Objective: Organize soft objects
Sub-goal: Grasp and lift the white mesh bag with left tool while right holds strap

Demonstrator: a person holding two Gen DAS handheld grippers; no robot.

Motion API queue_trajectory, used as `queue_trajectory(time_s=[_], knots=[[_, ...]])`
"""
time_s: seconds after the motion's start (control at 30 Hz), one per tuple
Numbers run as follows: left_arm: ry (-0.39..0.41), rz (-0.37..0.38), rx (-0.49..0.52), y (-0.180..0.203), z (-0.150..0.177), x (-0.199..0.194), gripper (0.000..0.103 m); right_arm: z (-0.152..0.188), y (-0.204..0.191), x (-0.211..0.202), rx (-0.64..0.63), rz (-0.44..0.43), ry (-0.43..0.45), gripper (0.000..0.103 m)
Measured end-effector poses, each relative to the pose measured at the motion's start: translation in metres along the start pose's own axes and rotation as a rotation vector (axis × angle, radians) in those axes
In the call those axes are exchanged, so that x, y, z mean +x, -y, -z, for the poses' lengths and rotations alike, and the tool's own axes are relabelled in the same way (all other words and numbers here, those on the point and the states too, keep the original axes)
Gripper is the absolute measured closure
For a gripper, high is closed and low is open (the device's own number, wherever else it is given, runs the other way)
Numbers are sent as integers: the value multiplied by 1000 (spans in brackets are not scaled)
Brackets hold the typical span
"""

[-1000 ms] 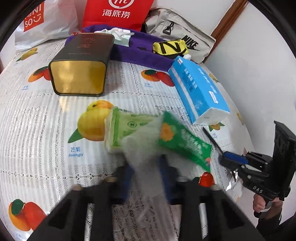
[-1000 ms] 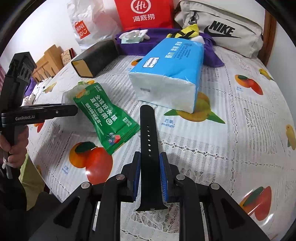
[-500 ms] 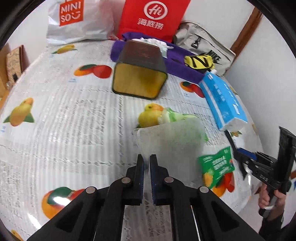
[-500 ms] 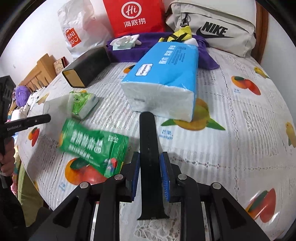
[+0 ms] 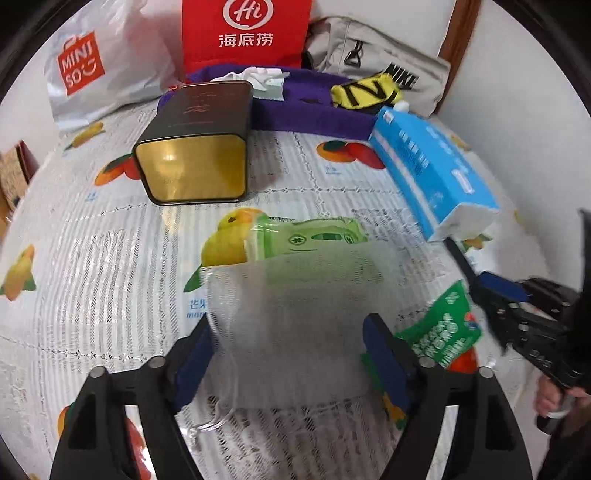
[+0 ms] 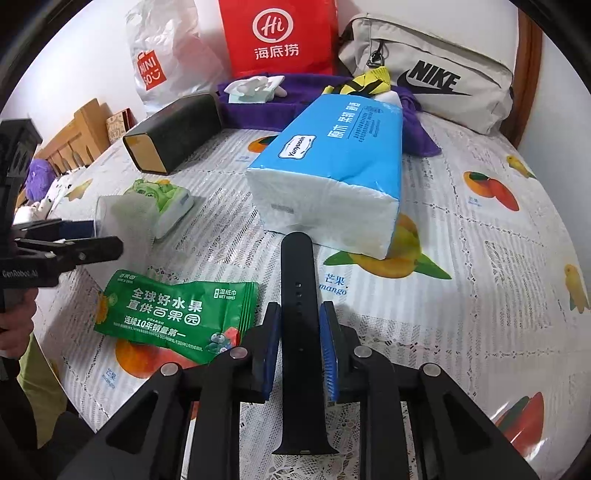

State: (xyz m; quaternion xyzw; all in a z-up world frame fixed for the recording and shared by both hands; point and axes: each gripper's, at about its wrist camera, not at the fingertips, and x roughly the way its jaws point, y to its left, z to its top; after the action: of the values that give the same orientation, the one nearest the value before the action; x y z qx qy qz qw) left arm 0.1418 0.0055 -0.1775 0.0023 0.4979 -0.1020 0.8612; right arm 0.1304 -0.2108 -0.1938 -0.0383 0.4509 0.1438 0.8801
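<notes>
My left gripper point(image 5: 288, 347) is open, its jaws wide apart around a white mesh pouch point(image 5: 295, 325) that lies between them. Behind the pouch lies a light green tissue pack point(image 5: 310, 240). A dark green wet-wipes packet point(image 5: 439, 328) lies to the right, also in the right wrist view point(image 6: 173, 317). My right gripper point(image 6: 299, 332) is shut on a black watch strap point(image 6: 299, 295) that points forward at a blue tissue pack point(image 6: 340, 173). The left gripper point(image 6: 74, 247) shows at the left of the right wrist view, by the pouch point(image 6: 125, 218).
A black tin with a gold end point(image 5: 195, 147) lies on its side at the back. Behind it are a purple towel point(image 5: 314, 110), a red bag point(image 5: 247, 33), a white Miniso bag point(image 5: 96, 66) and a grey Nike bag point(image 6: 436, 74). A fruit-print cloth point(image 6: 480, 258) covers the table.
My left gripper has opened, letting go of the mesh pouch, which now lies between its jaws. The green wipes packet has dropped onto the table. The right gripper still holds the strap.
</notes>
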Motion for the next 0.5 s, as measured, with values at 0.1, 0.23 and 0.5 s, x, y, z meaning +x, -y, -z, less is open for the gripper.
queue_trajectory(time_s=[0.1, 0.23, 0.5], knots=[[-4, -49, 24, 9, -1, 7, 9, 0, 1, 0, 0, -4, 3, 81], [-4, -81, 22, 13, -2, 12, 7, 1, 1, 0, 1, -8, 8, 80], [52, -93, 51, 20, 1, 3, 69, 7, -2, -2, 9, 3, 46, 82]])
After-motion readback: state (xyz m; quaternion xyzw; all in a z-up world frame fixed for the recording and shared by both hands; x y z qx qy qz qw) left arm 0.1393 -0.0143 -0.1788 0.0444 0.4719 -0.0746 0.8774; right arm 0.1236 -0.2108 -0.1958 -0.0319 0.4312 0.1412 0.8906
